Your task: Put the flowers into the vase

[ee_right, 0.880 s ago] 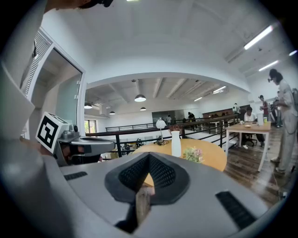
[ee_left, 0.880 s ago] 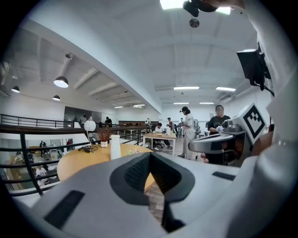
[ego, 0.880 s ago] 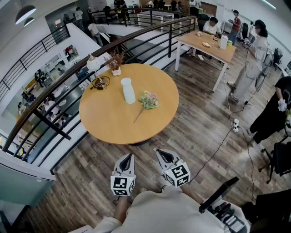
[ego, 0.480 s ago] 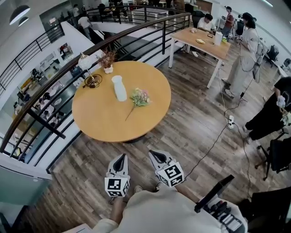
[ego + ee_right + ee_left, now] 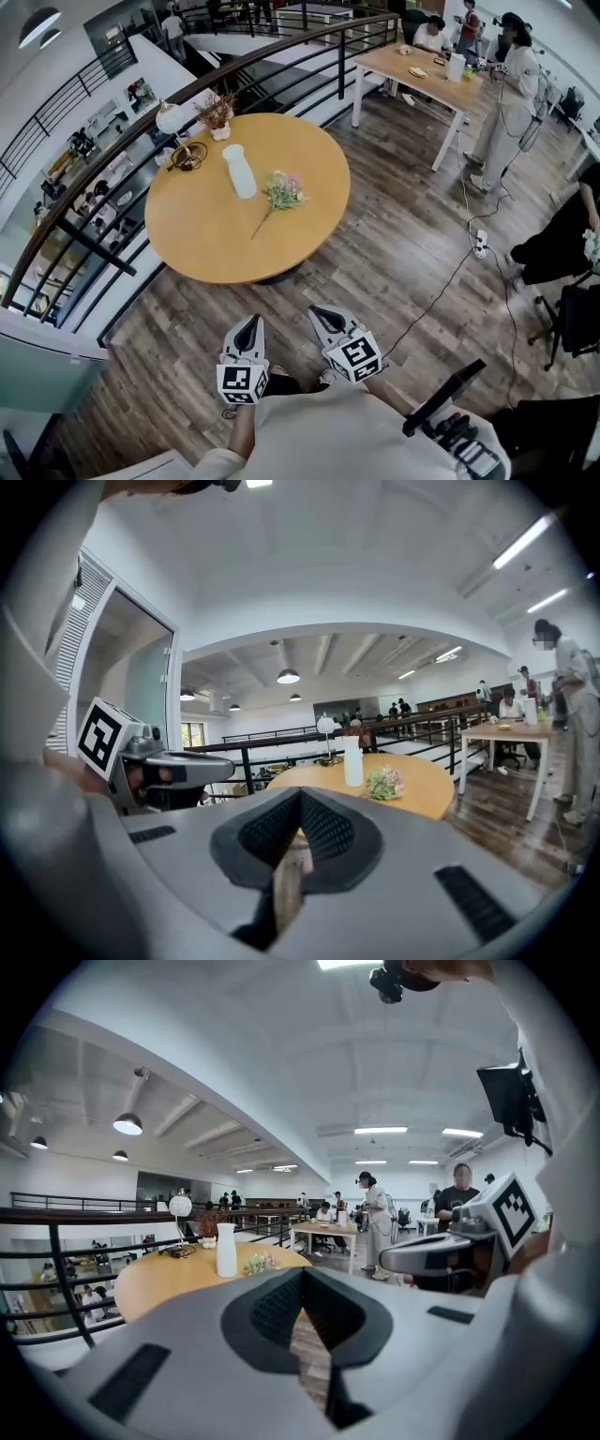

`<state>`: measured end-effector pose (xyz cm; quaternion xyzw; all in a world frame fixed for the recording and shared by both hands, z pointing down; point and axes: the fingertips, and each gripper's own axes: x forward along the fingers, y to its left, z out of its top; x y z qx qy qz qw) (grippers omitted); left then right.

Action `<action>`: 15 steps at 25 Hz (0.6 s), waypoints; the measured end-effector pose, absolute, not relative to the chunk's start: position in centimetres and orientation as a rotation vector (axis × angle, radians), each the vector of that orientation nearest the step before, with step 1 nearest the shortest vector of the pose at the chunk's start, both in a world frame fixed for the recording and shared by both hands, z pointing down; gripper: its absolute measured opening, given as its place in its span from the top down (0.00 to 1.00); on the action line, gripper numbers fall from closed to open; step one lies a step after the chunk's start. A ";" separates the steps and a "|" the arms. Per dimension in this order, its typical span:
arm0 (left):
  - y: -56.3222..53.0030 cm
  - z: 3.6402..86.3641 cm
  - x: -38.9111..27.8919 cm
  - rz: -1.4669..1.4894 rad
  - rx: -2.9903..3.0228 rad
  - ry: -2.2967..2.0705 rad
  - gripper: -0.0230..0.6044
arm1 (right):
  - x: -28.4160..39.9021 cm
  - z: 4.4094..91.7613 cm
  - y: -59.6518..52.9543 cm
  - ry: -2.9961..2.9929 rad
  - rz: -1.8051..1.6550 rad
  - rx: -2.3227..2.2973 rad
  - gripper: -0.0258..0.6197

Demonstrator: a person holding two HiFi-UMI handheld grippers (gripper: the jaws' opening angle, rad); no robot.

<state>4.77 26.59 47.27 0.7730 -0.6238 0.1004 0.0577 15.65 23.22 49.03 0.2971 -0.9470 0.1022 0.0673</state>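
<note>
A white vase stands upright on the round wooden table. The small bunch of flowers lies flat just right of it, stem toward me. Both grippers hover over the wood floor close to my body, well short of the table. My left gripper is shut with nothing in it, and so is my right gripper. From the left gripper the vase and flowers show far ahead. The right gripper view shows the vase and flowers too.
A globe lamp and a potted dried plant stand at the table's far edge by the black railing. A person stands by a rectangular table at the back right. A cable runs across the floor.
The head view has shifted, so the table now sits a little further left and up. Both grippers stay shut and near my body.
</note>
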 end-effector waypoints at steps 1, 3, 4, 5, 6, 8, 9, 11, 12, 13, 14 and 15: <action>26.3 47.3 4.9 0.308 2.349 -1.887 0.95 | 15.8 49.0 23.0 -2.856 0.317 0.900 0.95; 25.6 47.1 5.0 0.307 2.365 -1.884 0.95 | 16.0 49.1 22.3 -2.855 0.321 0.911 0.95; 25.1 47.1 4.9 0.305 2.370 -1.883 0.95 | 15.9 49.3 21.9 -2.849 0.320 0.916 0.95; 24.5 47.1 4.8 0.304 2.374 -1.881 0.95 | 15.8 49.5 21.5 -2.840 0.320 0.922 0.95; 23.9 47.2 4.6 0.304 2.381 -1.874 0.95 | 15.6 49.7 21.0 -2.830 0.320 0.932 0.95; 22.3 47.2 4.0 0.306 2.410 -1.853 0.95 | 15.0 49.8 19.8 -2.812 0.312 0.955 0.95; 21.4 47.2 3.6 0.308 2.424 -1.845 0.95 | 14.6 49.8 19.1 -2.807 0.303 0.964 0.95; 19.6 47.3 2.8 0.305 2.443 -1.831 0.95 | 13.7 49.6 17.6 -2.796 0.286 0.984 0.95; 18.9 47.5 2.3 0.301 2.448 -1.822 0.95 | 13.3 49.7 16.8 -2.788 0.280 0.995 0.95; 18.1 47.7 1.7 0.299 2.451 -1.814 0.95 | 12.7 49.7 16.1 -2.780 0.275 1.007 0.95; 17.3 47.8 1.1 0.298 2.457 -1.806 0.95 | 12.1 49.7 15.4 -2.773 0.267 1.018 0.95; 16.3 47.7 0.4 0.294 2.466 -1.797 0.95 | 11.5 49.5 14.4 -2.768 0.254 1.030 0.95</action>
